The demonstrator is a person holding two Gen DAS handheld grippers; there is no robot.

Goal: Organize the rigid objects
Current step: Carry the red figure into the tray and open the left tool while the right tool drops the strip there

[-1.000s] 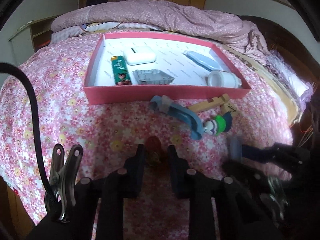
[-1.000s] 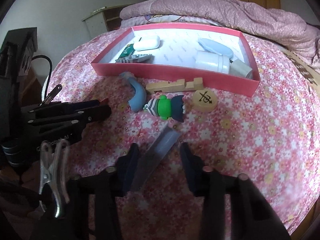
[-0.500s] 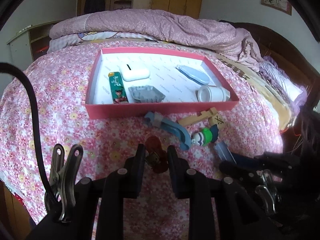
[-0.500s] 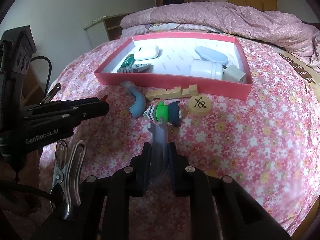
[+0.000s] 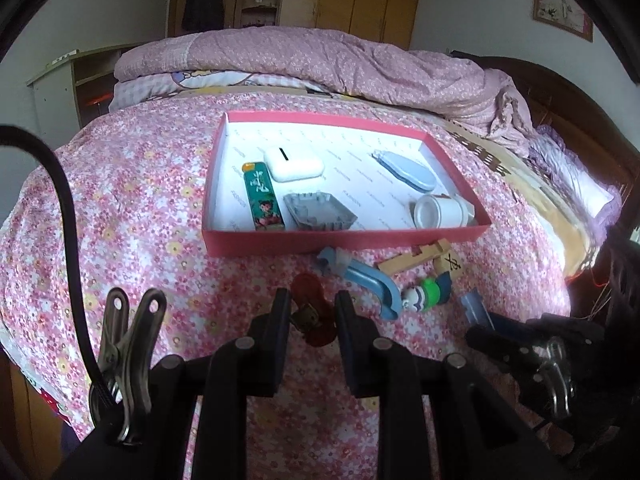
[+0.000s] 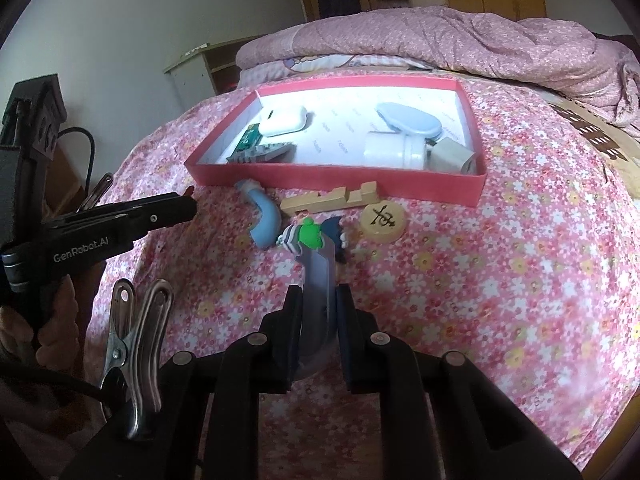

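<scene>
A bed with a pink flower-print cover (image 5: 132, 208) fills both views, a rumpled pink quilt (image 5: 320, 64) heaped along its far side and wooden wardrobes behind.

In the left wrist view, lower centre, the left gripper (image 5: 309, 312) has its black fingers (image 5: 280, 312) closed on a translucent red clip with a brass-coloured metal part (image 5: 310, 314). In the right wrist view, lower centre, the right gripper (image 6: 318, 312) is clamped on a flat grey-blue plastic strip (image 6: 318, 280) that juts forward.

Just beyond that strip's tip lie a small green-and-white toy figure (image 6: 306, 236), a curved light-blue plastic piece (image 6: 264, 220), a notched pale wooden block (image 6: 332, 200) and a round wooden disc with a black character (image 6: 382, 220), all close to the near wall of a shallow red cardboard box with a white floor (image 6: 336, 176).

In the box, mid-frame, are a white earbud case (image 5: 294, 164), a green printed lighter (image 5: 262, 196), a grey fluted tray (image 5: 318, 210), a pale-blue oval case (image 5: 404, 170), a white jar on its side (image 5: 438, 210) and what looks like a white charger plug (image 6: 452, 156), partly hidden in the corner.
</scene>
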